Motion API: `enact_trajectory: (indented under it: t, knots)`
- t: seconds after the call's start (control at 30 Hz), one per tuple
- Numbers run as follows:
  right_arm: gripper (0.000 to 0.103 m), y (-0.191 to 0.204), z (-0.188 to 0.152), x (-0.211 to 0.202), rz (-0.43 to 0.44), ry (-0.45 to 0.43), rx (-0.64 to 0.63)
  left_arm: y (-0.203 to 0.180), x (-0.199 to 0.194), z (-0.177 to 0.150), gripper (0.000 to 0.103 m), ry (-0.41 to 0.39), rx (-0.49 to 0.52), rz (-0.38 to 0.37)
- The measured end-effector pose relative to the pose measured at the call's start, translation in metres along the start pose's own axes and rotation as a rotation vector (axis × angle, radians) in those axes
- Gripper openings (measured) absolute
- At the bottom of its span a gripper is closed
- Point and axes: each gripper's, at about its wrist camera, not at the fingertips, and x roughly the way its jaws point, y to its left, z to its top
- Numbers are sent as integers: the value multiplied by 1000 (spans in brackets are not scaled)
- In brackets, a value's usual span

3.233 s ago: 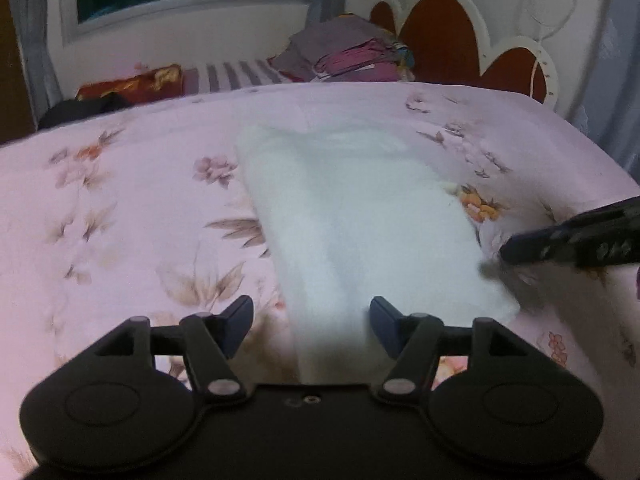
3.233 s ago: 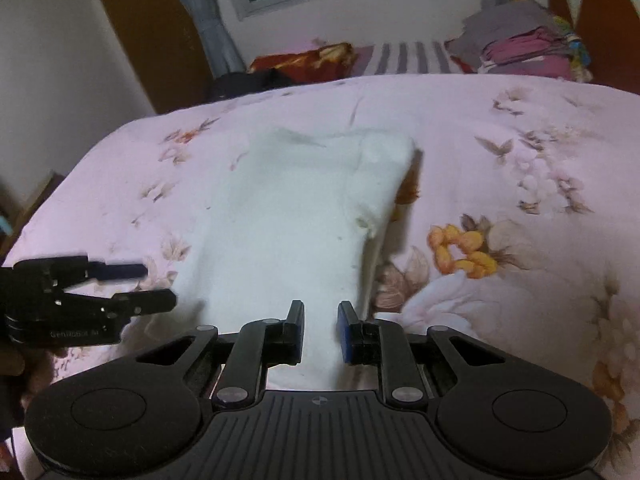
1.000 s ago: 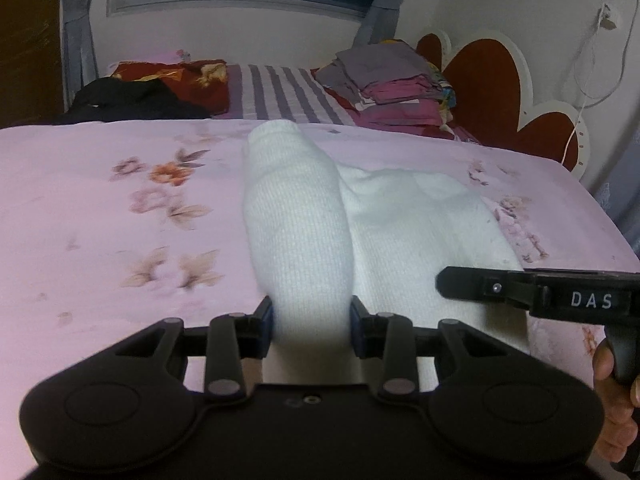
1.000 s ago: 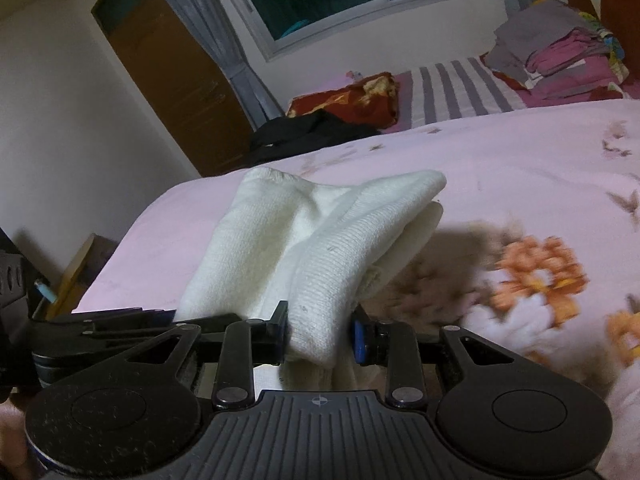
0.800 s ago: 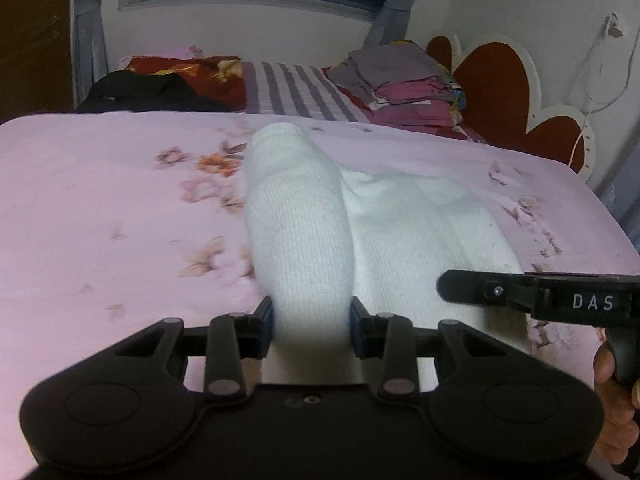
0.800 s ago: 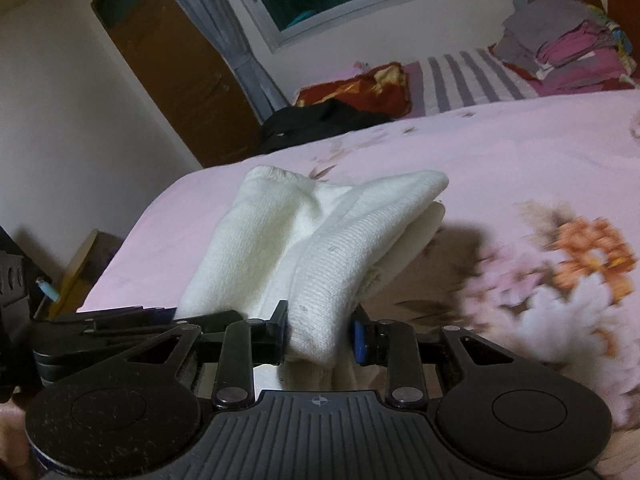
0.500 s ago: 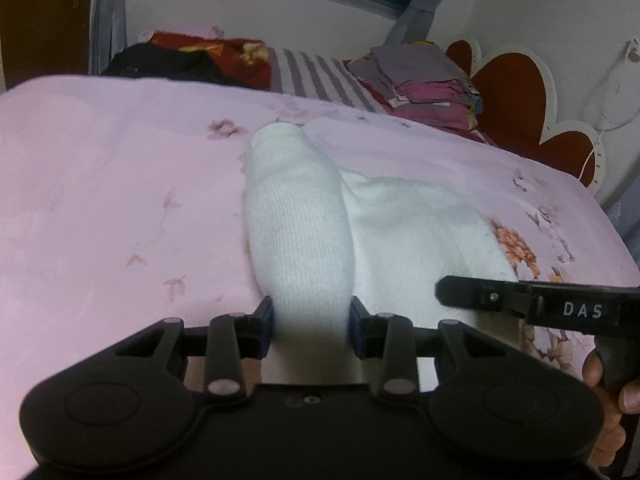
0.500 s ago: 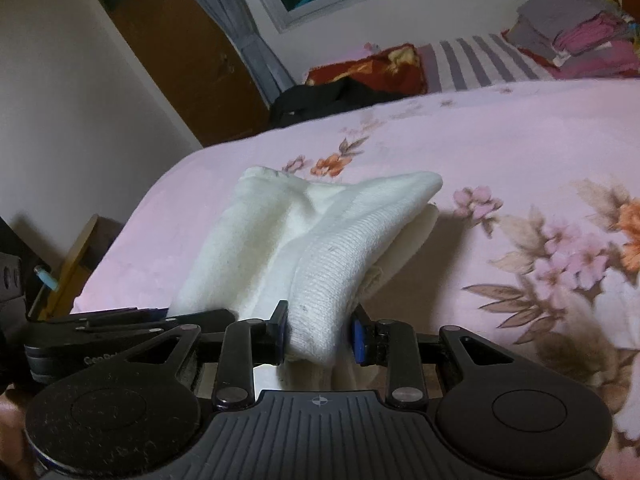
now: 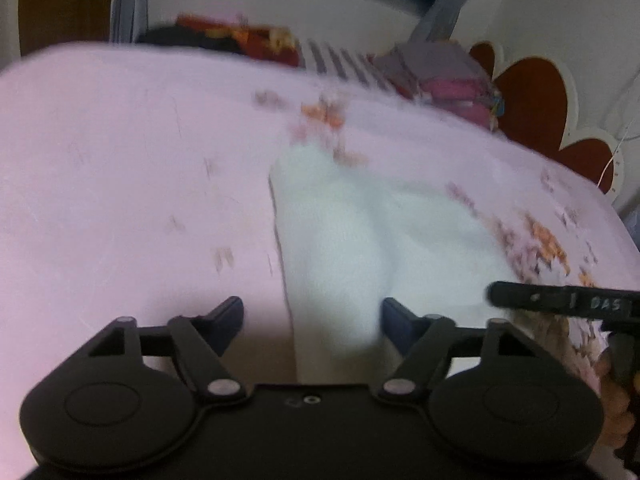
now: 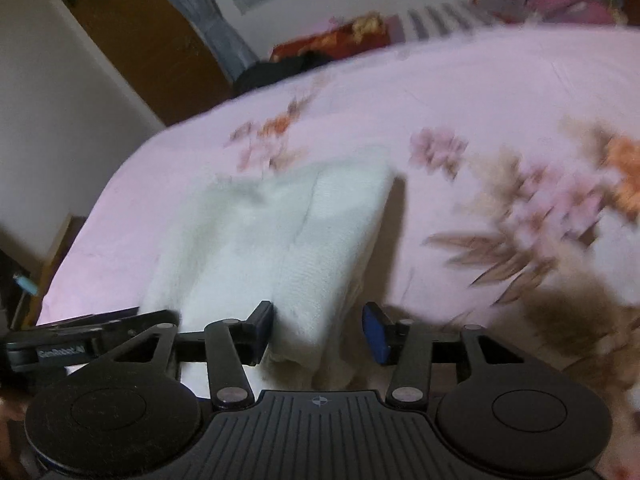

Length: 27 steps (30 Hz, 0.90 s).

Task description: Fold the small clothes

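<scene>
Garment: the white knitted garment (image 9: 340,248), folded into a thick soft bundle, lies on the pink flower-printed bedspread (image 9: 120,168); its near end lies between the fingers of both tools.
Landmark: every place below is told from that garment.
Left gripper (image 9: 312,312): at the garment's near left corner, jaws opening; the fold sits between them against the right finger, the left finger stands clear of the cloth.
Right gripper (image 10: 318,330): at the garment's near right corner, jaws opening; a roll of knit is between them, the left pad close against it, the right pad apart from it.
Step in hand: by my reading, letting go of the fold just laid on the bedspread.
Doing it well: let both pairs of fingers spread fully before drawing back, so no pad drags the knit and pulls the top layer open.
Withdrawal: back straight out along the fingers, away from the garment, both tools evenly.
Risk: thick knit tends to spring, and the near edge looks bunched at the right corner; a light press there may be needed.
Background: a pile of folded grey and pink clothes (image 9: 448,76) sits well beyond the garment.
</scene>
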Motion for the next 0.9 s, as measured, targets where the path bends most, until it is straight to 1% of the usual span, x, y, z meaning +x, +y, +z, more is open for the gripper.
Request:
enact_trajectory:
  t: [0.03, 0.1, 0.13, 0.2, 0.23, 0.27, 0.3, 0.37, 0.4, 0.43, 0.47, 0.53, 0.67, 0.73, 0.83, 0.9]
  knots:
    - [48, 3, 2, -13, -6, -36, -7, -3, -7, 4, 57, -38, 27, 5]
    - [47, 9, 12, -25, -15, -90, -34, -9, -14, 15, 44, -79, 71, -2]
    - [47, 14, 19, -26, -24, -107, -61, -11, -11, 22, 39, -79, 84, -21]
    - [46, 25, 27, -23, -29, -96, -107, -18, -2, 31, 35, -69, 113, -51]
    - [37, 31, 32, -15, -29, -85, -130, -22, 5, 34, 35, -59, 133, -53]
    - [32, 35, 35, -8, -26, -75, -151, -25, 12, 36, 33, -46, 147, -50]
    - [29, 39, 38, 2, -35, -58, -166, -28, 19, 37, 33, -30, 159, -50]
    - [11, 39, 42, 20, -57, -25, -173, -30, 29, 33, 35, -2, 179, -23]
    - [10, 37, 42, 31, -93, 0, -182, -28, 37, 30, 35, 28, 181, -7]
    - [9, 33, 40, 43, -142, 22, -192, -24, 38, 23, 35, 34, 176, -14]
    - [9, 27, 37, 50, -170, 42, -197, -22, 37, 20, 35, 27, 172, -25]
    - [9, 14, 33, 51, -156, 34, -181, -19, 35, 20, 35, 28, 167, -33]
    - [9, 17, 30, 52, -182, 34, -228, -22, 34, 21, 35, 34, 189, -22]
    - [9, 20, 31, 46, -200, 23, -216, -26, 24, 22, 34, 29, 196, -11]
    - [9, 33, 28, 18, -155, -33, -214, -33, 7, 16, 31, -11, 213, 0]
    - [9, 44, 19, 3, -110, -25, -249, -38, -2, 9, 31, -24, 233, -7]
